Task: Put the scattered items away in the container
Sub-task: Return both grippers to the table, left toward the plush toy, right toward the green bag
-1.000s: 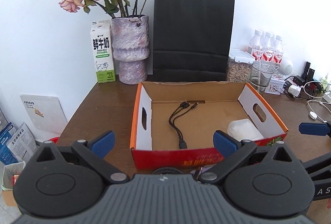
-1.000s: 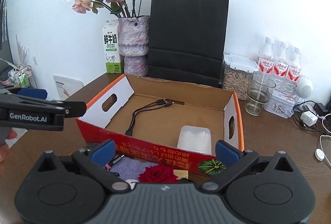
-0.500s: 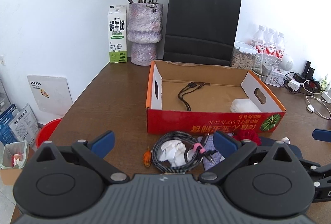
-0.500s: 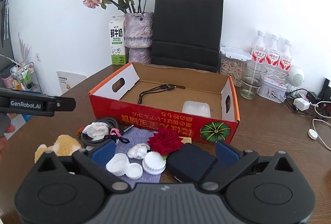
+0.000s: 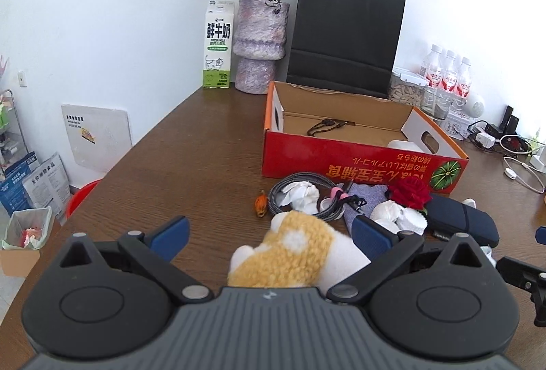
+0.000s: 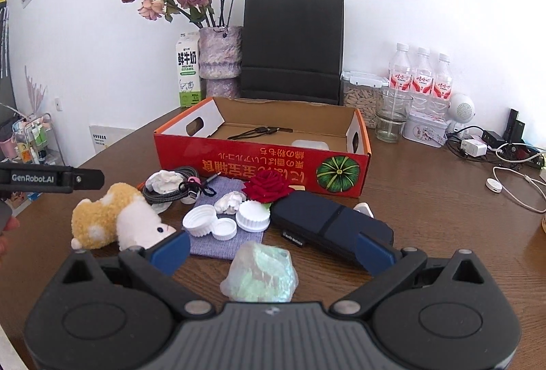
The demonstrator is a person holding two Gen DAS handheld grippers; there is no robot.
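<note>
The red cardboard box point(image 5: 358, 161) point(image 6: 259, 165) stands open on the brown table, with a black cable point(image 5: 327, 125) and a white tub point(image 6: 310, 144) inside. In front of it lie a yellow-and-white plush toy point(image 5: 293, 250) point(image 6: 112, 219), a coiled cable point(image 6: 174, 192), crumpled tissue point(image 5: 302, 194), white caps point(image 6: 208, 223), a red rose point(image 6: 269, 187), a purple cloth point(image 6: 225, 243), a dark case point(image 6: 327, 226) and a pale green wrapped lump point(image 6: 261, 272). My left gripper point(image 5: 271, 238) is open, the plush between its fingers. My right gripper point(image 6: 273, 252) is open around the green lump.
At the back stand a milk carton point(image 5: 218, 45), a vase of dried roses point(image 5: 259, 45) and a black paper bag point(image 5: 344, 39). Bottles point(image 6: 423, 80), a glass point(image 6: 392, 117), a tin and chargers with cords point(image 6: 512, 172) fill the right side. A hand point(image 6: 6, 226) shows at the left edge.
Both grippers have drawn back from above the box toward the table's front. The scattered items now show, with the plush between the left fingers and the green lump between the right.
</note>
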